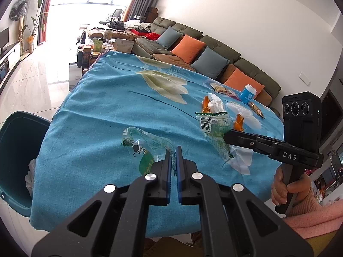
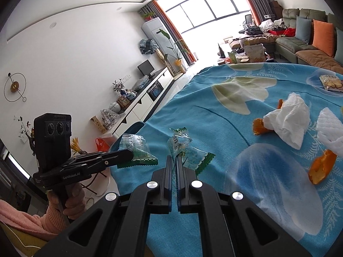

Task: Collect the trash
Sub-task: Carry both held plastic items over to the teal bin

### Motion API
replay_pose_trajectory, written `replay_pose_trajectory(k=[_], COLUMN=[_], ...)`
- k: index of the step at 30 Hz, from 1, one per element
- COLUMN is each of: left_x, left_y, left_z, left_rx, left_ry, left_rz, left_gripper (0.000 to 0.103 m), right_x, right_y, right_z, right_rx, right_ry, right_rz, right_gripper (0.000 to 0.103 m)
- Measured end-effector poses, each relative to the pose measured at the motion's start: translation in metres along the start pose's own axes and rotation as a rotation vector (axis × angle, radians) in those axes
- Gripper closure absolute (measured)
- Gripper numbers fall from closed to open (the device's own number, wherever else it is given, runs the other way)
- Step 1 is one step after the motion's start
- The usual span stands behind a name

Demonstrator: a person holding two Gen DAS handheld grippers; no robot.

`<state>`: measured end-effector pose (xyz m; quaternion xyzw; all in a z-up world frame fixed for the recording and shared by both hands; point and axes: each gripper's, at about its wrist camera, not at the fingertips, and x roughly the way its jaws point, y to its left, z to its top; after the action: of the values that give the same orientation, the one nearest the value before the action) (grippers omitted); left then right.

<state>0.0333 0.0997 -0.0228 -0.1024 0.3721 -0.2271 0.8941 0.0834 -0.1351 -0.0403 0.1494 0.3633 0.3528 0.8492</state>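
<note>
Grippers, left (image 1: 173, 150) and right (image 2: 174, 159), tilt down, each clamping a wrapper (image 1: 139, 143)

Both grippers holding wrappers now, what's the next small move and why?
Probably carry the left gripper over to the teal bin past the table's edge. Its jaws are shut on a clear green wrapper, the right gripper likewise pinches a second wrapper, and the bin is nearest.

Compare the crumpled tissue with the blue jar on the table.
The tissue is white, soft and crumpled; the jar is blue, rigid and round with a white lid. The tissue lies slumped against orange peel; the jar stands upright and apart. The tissue sits nearer the table's middle; the jar is at the sofa-side edge. Both rest on the blue cloth.
</note>
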Motion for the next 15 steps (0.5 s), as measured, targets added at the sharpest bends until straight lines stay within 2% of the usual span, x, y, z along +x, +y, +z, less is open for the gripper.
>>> replay_pose_trajectory(k=[15], left_x=[-0.022], left_y=[0.026], left_z=[-0.005], left_rx=[-0.043], left_ry=[-0.032], left_rz=[0.056], left_gripper=[0.099], right_x=[0.031], right_y=[0.033], right_z=[0.009], right_rx=[-0.051], right_ry=[0.045], right_rz=[0.055], right_gripper=[0.101])
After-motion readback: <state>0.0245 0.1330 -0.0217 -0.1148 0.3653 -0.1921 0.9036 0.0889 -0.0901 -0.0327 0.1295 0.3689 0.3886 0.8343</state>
